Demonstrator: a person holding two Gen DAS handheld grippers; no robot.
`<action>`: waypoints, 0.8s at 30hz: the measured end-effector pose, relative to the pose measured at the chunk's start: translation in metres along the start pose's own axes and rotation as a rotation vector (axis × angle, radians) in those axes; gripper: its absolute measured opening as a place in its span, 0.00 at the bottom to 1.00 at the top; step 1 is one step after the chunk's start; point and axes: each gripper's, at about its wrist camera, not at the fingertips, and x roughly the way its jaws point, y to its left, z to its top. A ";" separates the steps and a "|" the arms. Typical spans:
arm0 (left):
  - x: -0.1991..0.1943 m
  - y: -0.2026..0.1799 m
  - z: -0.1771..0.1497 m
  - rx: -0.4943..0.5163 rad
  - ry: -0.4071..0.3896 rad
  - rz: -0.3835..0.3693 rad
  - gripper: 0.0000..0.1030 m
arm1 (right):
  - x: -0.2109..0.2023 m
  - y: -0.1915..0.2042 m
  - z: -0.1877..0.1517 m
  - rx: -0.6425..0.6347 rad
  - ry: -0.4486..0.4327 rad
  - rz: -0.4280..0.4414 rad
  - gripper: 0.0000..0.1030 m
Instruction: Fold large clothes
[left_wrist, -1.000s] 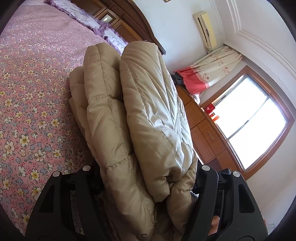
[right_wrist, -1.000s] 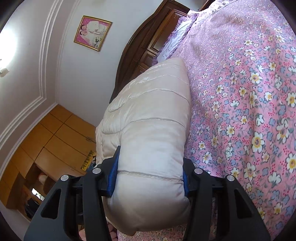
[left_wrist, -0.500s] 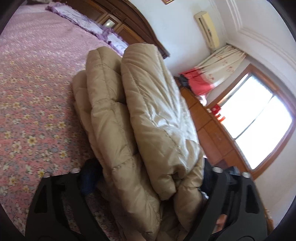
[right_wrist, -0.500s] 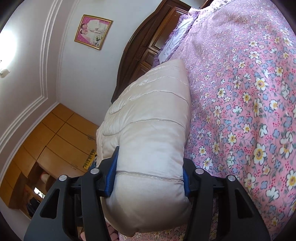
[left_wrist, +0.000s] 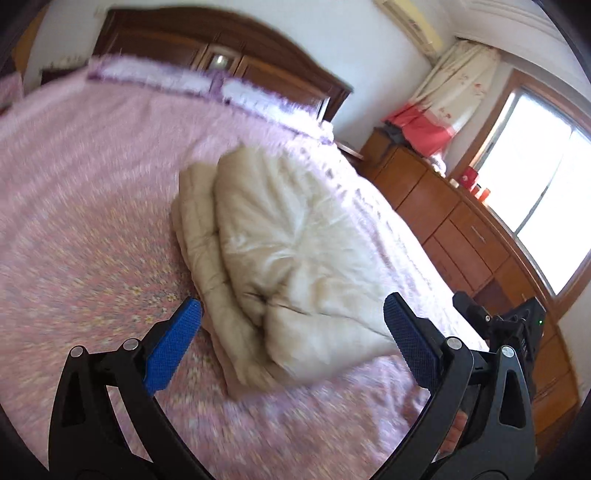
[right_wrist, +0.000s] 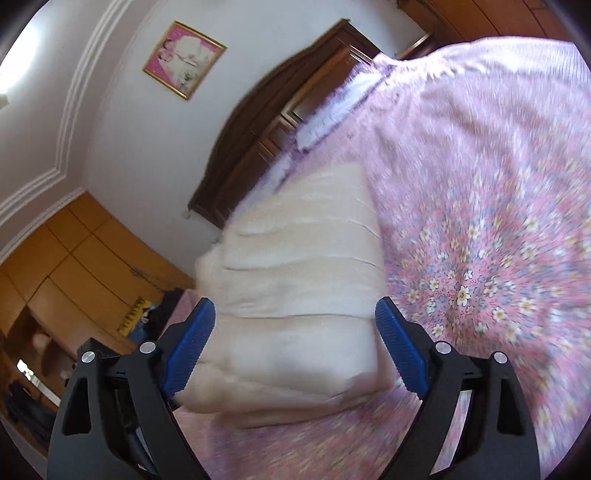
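Observation:
A beige quilted down jacket, folded into a thick bundle, lies on the pink floral bedspread. My left gripper is open and empty, drawn back just short of the bundle's near end. In the right wrist view the jacket lies between and beyond the blue pads. My right gripper is open, its jaws wide on either side of the bundle's near end without squeezing it. Both views are motion-blurred.
The wooden headboard and purple-trimmed pillows are at the far end of the bed. A wooden dresser stands by the window on the right. The other gripper shows at the right edge. Wooden wardrobes stand beyond the bed.
Both grippers have opened and let go of the folded jacket. Both have pulled back from it, and the jacket now rests on the bed.

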 end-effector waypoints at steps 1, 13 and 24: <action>-0.016 -0.009 -0.001 0.013 -0.014 0.000 0.95 | -0.010 0.008 -0.001 -0.007 -0.004 0.008 0.85; -0.179 -0.098 -0.022 0.207 -0.139 0.086 0.95 | -0.129 0.143 -0.032 -0.228 0.003 0.057 0.90; -0.246 -0.143 -0.052 0.351 -0.308 0.182 0.95 | -0.210 0.202 -0.059 -0.372 -0.065 -0.037 0.95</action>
